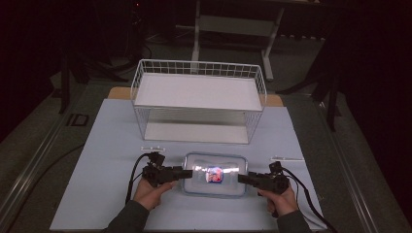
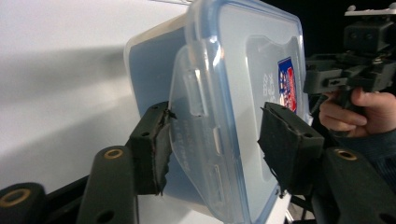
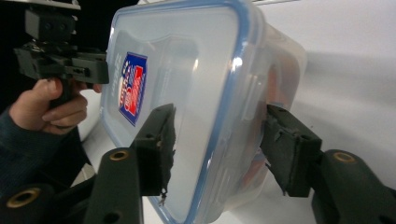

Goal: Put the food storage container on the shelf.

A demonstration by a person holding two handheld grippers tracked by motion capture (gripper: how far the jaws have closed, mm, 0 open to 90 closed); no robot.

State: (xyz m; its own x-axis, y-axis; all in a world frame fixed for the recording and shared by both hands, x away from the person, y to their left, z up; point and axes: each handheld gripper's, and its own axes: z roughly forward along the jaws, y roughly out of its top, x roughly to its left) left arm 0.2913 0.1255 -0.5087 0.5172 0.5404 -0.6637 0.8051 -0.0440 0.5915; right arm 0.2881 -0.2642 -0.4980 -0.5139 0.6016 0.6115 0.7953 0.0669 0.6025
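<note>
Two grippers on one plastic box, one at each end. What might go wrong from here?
1. The left gripper has only the clip flap at the end of the container between its pads. That flap could pop open or slide out.
2. The right gripper straddles the other end with a visible gap at its pads, so a lift now might tip the box.
3. The wire rack stands just behind; a tilted box could catch its front edge.

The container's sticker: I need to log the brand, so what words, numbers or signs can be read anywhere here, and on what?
Sticker on the lid of the clear container: red, white and blue print, too blurred to read.
Embossed marks on the lid beside the sticker: too faint to read.
No other writing shows on the wire basket or the table.
</note>
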